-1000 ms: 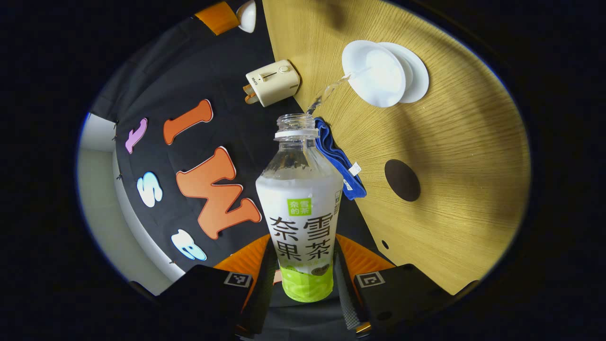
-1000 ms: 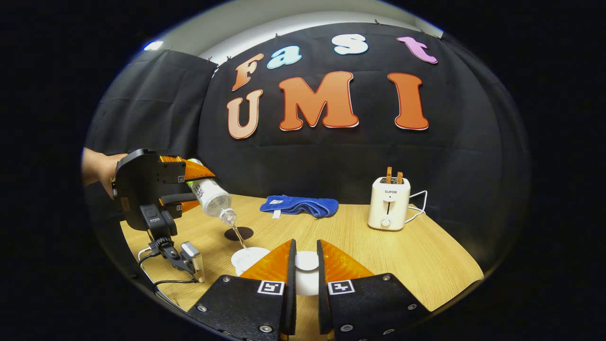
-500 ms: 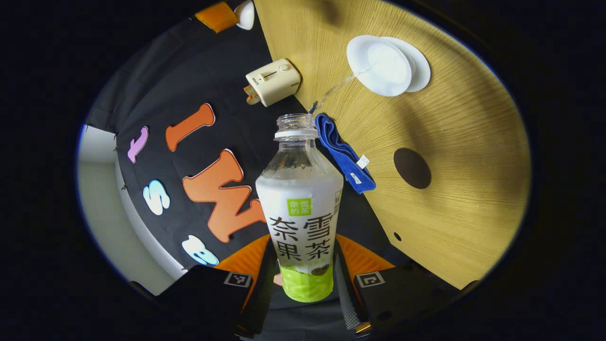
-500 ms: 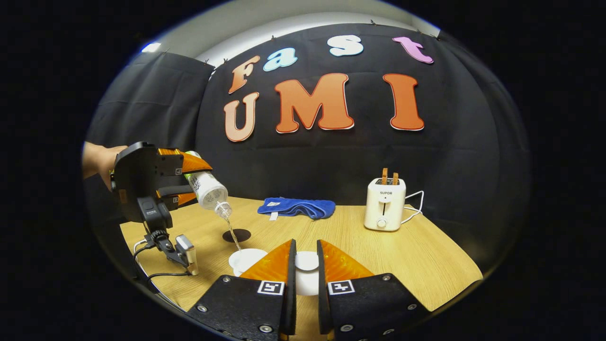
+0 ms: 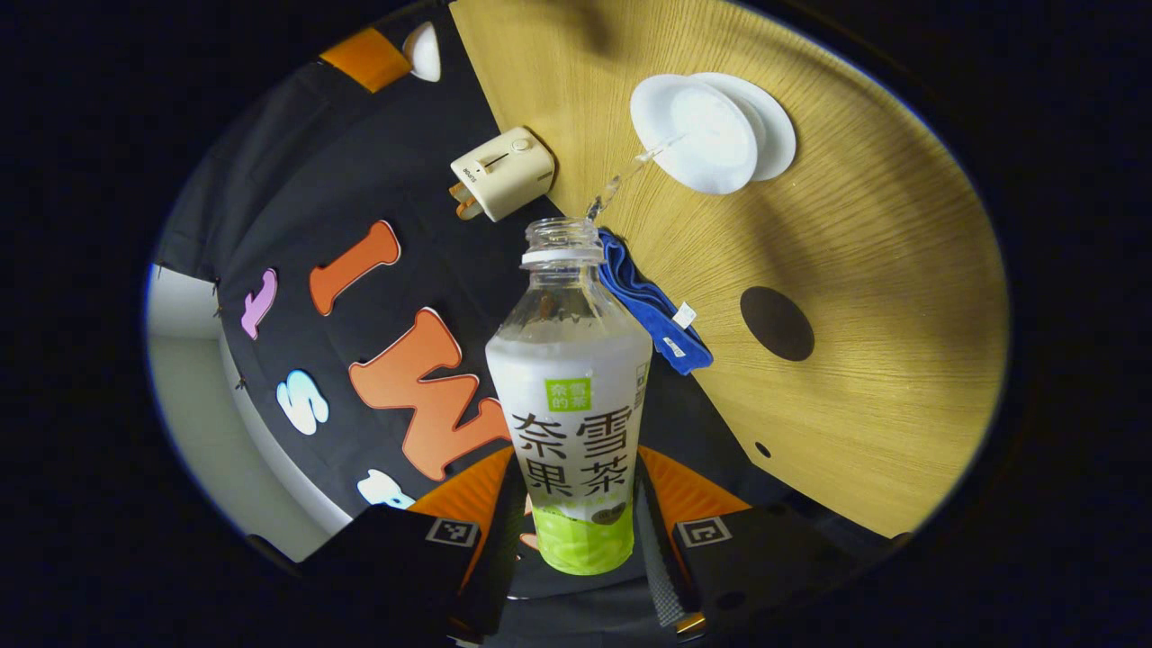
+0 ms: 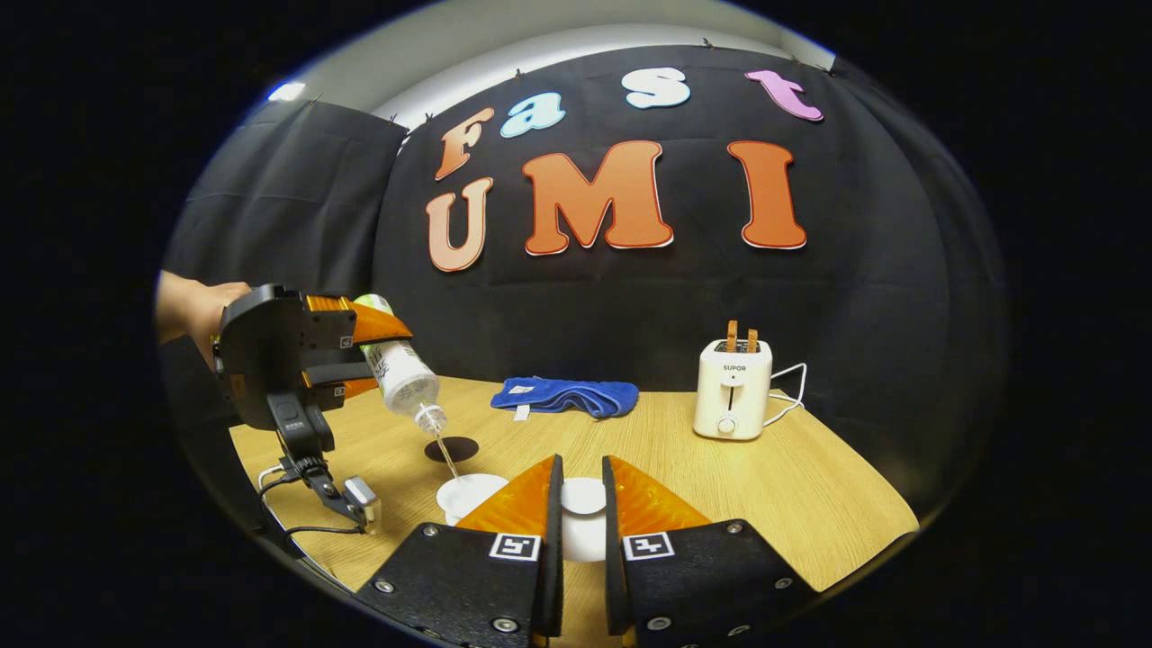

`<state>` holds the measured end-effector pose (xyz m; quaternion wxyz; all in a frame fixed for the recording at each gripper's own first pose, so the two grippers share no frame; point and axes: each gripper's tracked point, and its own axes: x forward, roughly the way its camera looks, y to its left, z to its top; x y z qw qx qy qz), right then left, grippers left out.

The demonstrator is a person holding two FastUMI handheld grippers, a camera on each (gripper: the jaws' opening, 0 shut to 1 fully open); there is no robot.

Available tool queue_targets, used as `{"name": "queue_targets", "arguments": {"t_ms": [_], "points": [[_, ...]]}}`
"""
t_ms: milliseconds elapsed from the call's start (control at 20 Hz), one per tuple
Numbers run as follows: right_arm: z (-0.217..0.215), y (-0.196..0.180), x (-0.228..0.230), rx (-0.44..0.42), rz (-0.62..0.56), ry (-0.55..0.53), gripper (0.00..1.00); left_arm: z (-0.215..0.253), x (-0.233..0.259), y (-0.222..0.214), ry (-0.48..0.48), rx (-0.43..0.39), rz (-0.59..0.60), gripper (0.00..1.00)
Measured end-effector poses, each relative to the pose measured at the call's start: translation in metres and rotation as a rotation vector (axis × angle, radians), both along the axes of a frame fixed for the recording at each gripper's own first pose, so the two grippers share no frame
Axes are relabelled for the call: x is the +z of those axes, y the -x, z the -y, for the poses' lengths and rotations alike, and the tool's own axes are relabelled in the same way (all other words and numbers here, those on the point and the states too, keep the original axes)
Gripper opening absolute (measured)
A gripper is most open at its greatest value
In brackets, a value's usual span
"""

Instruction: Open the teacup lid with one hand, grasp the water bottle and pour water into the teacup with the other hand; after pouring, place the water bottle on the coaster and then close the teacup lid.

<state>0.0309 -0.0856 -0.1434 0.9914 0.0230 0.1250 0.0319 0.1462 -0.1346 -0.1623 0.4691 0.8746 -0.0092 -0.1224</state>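
We are clamping the water bottle (image 5: 571, 423) between the left gripper (image 5: 576, 531)'s 2 fingers, tilting its mouth down so a thin stream is falling into the open teacup (image 6: 468, 493) near the table (image 6: 810, 504)'s front edge. Our right gripper (image 6: 580, 531) is pinching the white lid (image 6: 583, 497) just beside the cup. The dark coaster (image 6: 451, 447) is lying bare behind it; the blue towel (image 6: 565, 396) and toaster (image 6: 732, 390) are sitting well back.

In the right gripper view the right gripper's own fingers (image 6: 517, 504) cover much of the teacup (image 6: 468, 493) and the lower part of the lid (image 6: 583, 497) between them, while in the left gripper view the water bottle (image 5: 571, 396) hides one end of the blue cloth (image 5: 655, 306).
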Motion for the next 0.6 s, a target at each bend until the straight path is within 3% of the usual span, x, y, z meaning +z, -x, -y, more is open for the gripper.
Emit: {"name": "queue_targets", "arguments": {"t_ms": [600], "points": [[-0.009,-0.002,-0.007,0.020,-0.021,0.014,0.19,0.011,-0.024,-0.005,-0.058,-0.055,0.001,0.65]]}}
